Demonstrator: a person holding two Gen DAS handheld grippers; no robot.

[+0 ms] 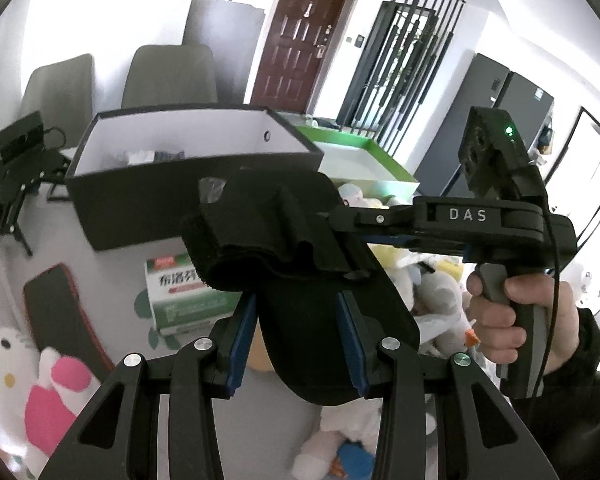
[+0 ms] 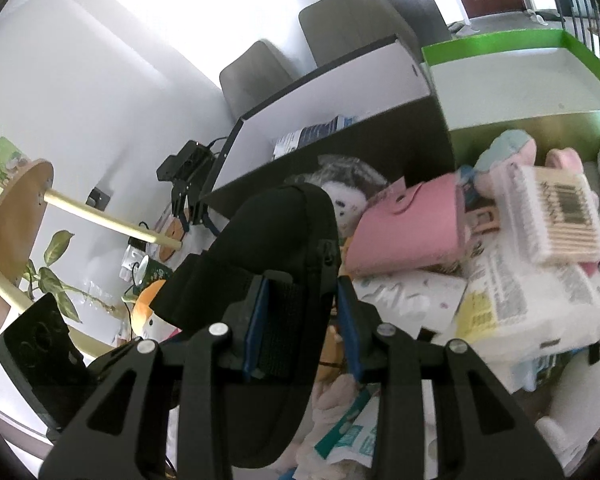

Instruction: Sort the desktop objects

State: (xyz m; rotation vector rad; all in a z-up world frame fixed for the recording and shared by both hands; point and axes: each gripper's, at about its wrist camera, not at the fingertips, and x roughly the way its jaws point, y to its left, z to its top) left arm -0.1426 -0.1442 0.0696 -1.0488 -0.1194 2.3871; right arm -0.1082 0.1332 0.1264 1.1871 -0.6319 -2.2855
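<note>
A black fabric pouch [image 1: 300, 240] with a strap and a zipper hangs in the air over the cluttered desk, held from two sides. My left gripper [image 1: 296, 336] is shut on its lower end, with the blue pads [image 1: 242, 340] pressing on both flanks. The right gripper [image 1: 334, 216], held by a hand [image 1: 512, 312], reaches in from the right and grips the pouch's upper part. In the right wrist view the same pouch [image 2: 284, 240] fills the space between the jaws of my right gripper [image 2: 302, 328]. Behind the pouch stands an open black box [image 1: 188, 192].
A green-rimmed box [image 2: 500, 48] stands right of the black box [image 2: 340, 92]. Below lie a medicine carton [image 1: 180, 292], a Hello Kitty plush [image 1: 8, 360], a dark red-edged case [image 1: 60, 312], a pink pouch [image 2: 404, 232], cotton swabs [image 2: 556, 216] and a tissue pack [image 2: 540, 300].
</note>
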